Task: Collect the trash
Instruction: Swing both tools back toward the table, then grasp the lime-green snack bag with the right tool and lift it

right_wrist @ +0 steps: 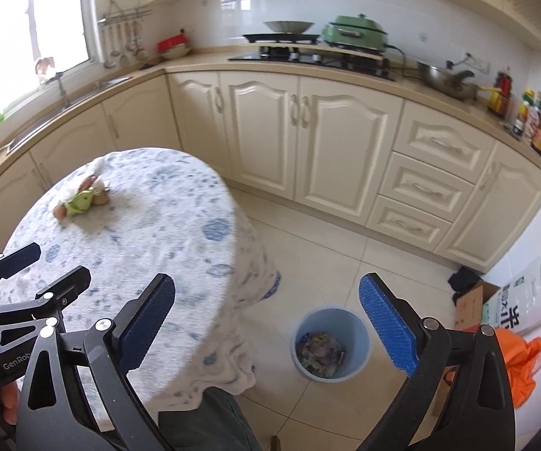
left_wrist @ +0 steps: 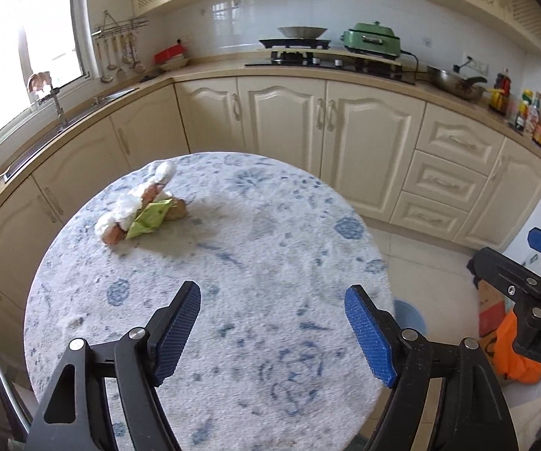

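A small pile of trash [left_wrist: 138, 206] lies on the far left of the round table [left_wrist: 270, 263]: white crumpled tissue, a green wrapper [left_wrist: 150, 220], eggshells. It also shows in the right wrist view [right_wrist: 82, 197]. My left gripper [left_wrist: 272, 332] is open and empty above the table's near part, well short of the pile. My right gripper [right_wrist: 266, 325] is open and empty, off the table's right edge, above the floor. A light blue bin [right_wrist: 330, 344] with wrappers inside stands on the floor beside the table, between the right gripper's fingers in view.
Cream kitchen cabinets [left_wrist: 326, 120] and counter wrap round behind the table, with sink at left and stove at back. A cardboard box [right_wrist: 471, 302], a white package and an orange bag [right_wrist: 518, 360] lie on the floor at right. The tablecloth [right_wrist: 232, 338] hangs down near the bin.
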